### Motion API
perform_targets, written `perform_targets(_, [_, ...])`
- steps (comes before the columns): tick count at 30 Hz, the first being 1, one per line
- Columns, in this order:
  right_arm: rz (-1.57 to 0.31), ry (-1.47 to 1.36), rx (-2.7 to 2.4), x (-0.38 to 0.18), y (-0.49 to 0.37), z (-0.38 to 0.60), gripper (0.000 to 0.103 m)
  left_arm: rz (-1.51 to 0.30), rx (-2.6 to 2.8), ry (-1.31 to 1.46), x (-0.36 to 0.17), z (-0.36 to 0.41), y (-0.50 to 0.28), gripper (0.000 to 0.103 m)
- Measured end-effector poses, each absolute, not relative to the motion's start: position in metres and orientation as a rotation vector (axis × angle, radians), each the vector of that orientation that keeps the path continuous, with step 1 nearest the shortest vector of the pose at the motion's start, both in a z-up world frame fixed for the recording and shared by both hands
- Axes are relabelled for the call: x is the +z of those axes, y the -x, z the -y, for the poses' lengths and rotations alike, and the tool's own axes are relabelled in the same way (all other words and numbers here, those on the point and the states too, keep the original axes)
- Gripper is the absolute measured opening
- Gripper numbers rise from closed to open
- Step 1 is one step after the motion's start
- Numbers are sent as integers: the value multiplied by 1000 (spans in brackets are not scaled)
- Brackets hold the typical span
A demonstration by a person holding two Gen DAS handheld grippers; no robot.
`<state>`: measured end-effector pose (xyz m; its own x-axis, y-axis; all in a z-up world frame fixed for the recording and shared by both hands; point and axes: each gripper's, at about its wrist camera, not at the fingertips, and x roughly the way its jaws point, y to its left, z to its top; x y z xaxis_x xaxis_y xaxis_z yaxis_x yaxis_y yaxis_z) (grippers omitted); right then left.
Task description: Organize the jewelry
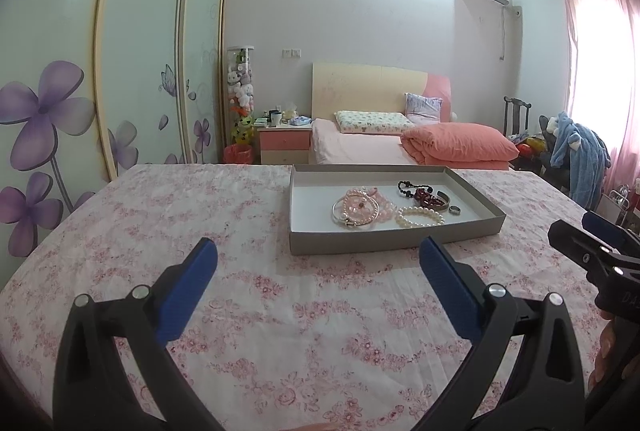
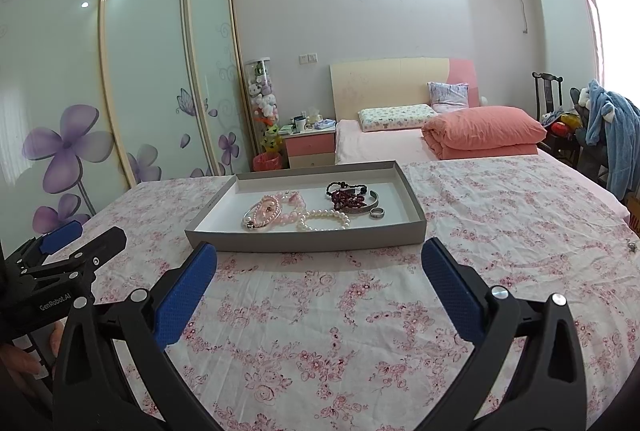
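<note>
A grey shallow tray (image 1: 392, 244) (image 2: 304, 241) stands on the floral cloth and holds jewelry: a white pearl bracelet (image 1: 420, 217) (image 2: 324, 220), pink bead bracelets (image 1: 360, 209) (image 2: 276, 209), dark red and black beads (image 1: 420, 193) (image 2: 348, 197), a metal bangle (image 1: 444, 201) (image 2: 370, 200) and a silver ring (image 1: 454, 209) (image 2: 377, 213). My left gripper (image 1: 318, 257) is open and empty, short of the tray's near wall. My right gripper (image 2: 320, 257) is open and empty, just in front of the tray. A small metal piece (image 2: 633, 246) lies on the cloth at far right.
The floral cloth (image 1: 240, 231) (image 2: 500, 231) covers the work surface. Behind it are a bed with an orange quilt (image 1: 460, 145), a nightstand (image 1: 285, 143), a wardrobe with purple flowers (image 1: 52, 119) and a chair with blue clothes (image 1: 580, 151).
</note>
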<state>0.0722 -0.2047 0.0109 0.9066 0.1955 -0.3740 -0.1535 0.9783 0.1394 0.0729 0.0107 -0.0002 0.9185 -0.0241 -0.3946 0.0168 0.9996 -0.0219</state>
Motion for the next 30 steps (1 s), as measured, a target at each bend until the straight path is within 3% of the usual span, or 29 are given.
perform_targets(30, [-411,-109,186,4,-73,200,101,-426,-23,19,-4,-8,-76,99])
